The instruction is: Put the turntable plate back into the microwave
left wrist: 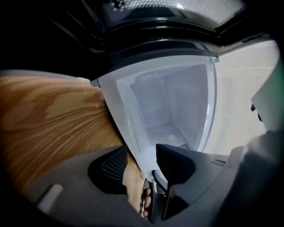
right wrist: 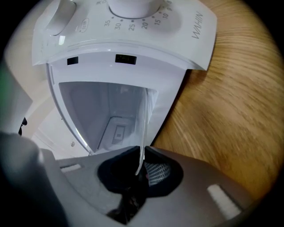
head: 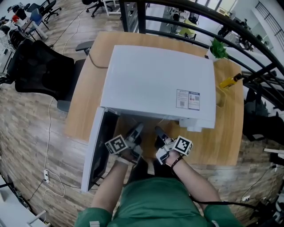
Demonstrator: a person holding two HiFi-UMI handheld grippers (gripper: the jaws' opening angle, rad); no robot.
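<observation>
Presently: one microwave [head: 155, 84], white, sits on one wooden table [head: 84, 88]. Its door [head: 95, 150] is swung fully open on the microwave's left side.

Turntable plate [left wrist: 155, 111]: one, clear glass. It is held just in front of the microwave's open cavity, and the cavity floor and walls show through it. A round disc, so no long axis to record. In both gripper views its flat reaches away from the jaws toward the cavity. The rim nearest the person is seen edge-on in the right gripper view [right wrist: 106, 111]. In the head view the glass is too clear to pick out, so I cannot tell whether it is level or tilted.

Left gripper [left wrist: 143, 157]: jaws stand apart. The plate's rim passes between them, and the pads are not pressing on it. In the head view it [head: 136, 129] is at the front of the microwave, on the door side.

Right gripper [right wrist: 141, 153]: jaws closed onto the plate's thin rim, which rises out from between the pads. It [head: 159, 132] is at the front of the microwave, on the control-panel side.

Count: two grippers, two marker cubes [head: 116, 144], one per gripper. Two dials [right wrist: 133, 6] on the microwave's panel. One label [head: 188, 99] on the microwave's top. One black chair [head: 40, 71] left of the microwave, beyond the table edge.
</observation>
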